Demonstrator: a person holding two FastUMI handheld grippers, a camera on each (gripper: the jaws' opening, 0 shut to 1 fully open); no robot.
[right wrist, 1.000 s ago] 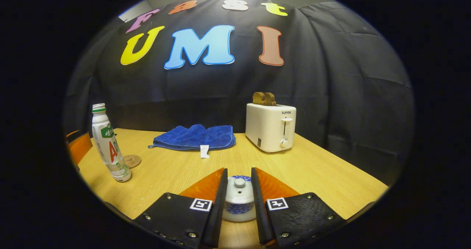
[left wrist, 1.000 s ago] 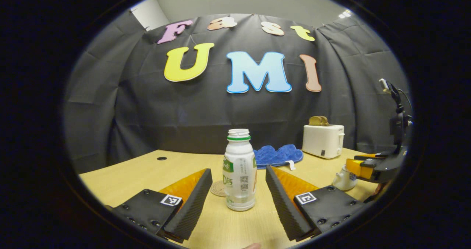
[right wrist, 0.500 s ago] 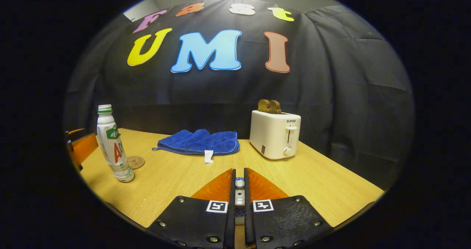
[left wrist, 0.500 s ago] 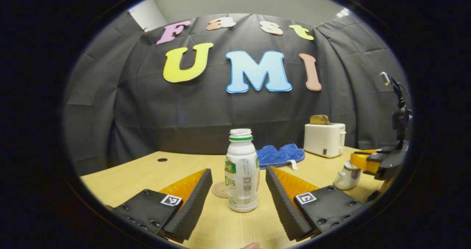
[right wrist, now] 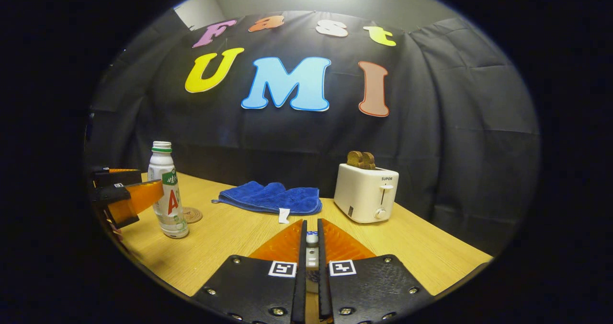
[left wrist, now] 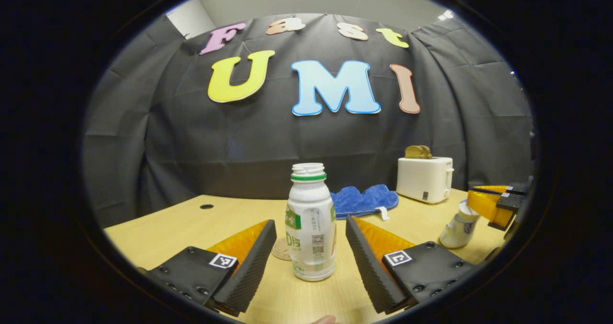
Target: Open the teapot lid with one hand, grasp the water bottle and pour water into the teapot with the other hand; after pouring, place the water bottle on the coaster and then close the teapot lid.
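Note:
An uncapped white water bottle [left wrist: 311, 223] with a green neck ring stands on the wooden table [left wrist: 182, 228], between the fingers of my open left gripper [left wrist: 311, 261], which do not touch it. A round coaster [left wrist: 280, 249] lies just behind the bottle. The small white and blue teapot [left wrist: 454, 235] sits at the right. My right gripper [right wrist: 312, 228] is shut on the knob of the teapot lid [right wrist: 312, 239]. In the left gripper view the right gripper [left wrist: 495, 203] holds the lid [left wrist: 467, 211] at the top of the pot. The right gripper view has the bottle [right wrist: 167, 194], the coaster [right wrist: 192, 214] and the left gripper [right wrist: 127, 199] at its left.
A folded blue cloth [right wrist: 273, 198] lies at the back of the table. A white toaster [right wrist: 366, 192] with toast in it stands to the cloth's right. There is a small round hole [left wrist: 207, 206] in the tabletop at the far left. The black booth wall runs close behind.
My right gripper closed on the lid knob and has risen a little. My left gripper edged nearer the bottle and stayed open.

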